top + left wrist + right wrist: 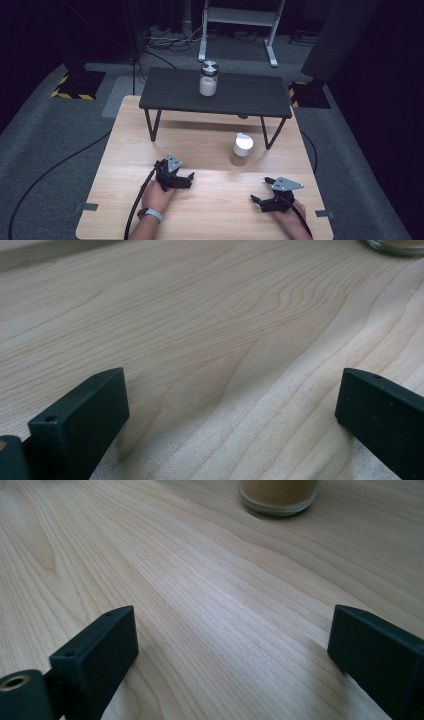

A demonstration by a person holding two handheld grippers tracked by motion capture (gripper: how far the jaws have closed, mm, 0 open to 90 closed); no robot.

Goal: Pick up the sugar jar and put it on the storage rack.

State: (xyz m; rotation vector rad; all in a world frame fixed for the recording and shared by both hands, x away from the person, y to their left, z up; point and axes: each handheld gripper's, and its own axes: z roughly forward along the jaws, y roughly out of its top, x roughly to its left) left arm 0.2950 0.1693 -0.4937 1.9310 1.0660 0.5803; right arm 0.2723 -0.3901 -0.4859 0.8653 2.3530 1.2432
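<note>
Right of centre in the high view, a small jar point(243, 149) stands upright on the wooden surface point(210, 200), just in front of the black shelf's point(215, 92) right legs. It has a white lid and a tan fill in its lower part. The left gripper point(184, 179) rests at lower centre-left and the right gripper point(259, 199) at lower right, both well apart from it. Both pairs of fingers are spread wide and hold nothing; bare wood lies between them in each gripper view. The jar's base shows at the top of the right gripper view point(279, 495) and at the upper right corner of the left gripper view point(397, 246).

The wall looks like clear glass, though the views are too partial to be sure. If so, it is stiff, smooth, likely slippery and breakable, and moderately light. The best hold is probably across the straight body below the lid, fingers level on opposite sides, squeezing firmly without tilting. A second, larger jar point(208, 78) with a metal lid stands on the shelf at upper centre.
</note>
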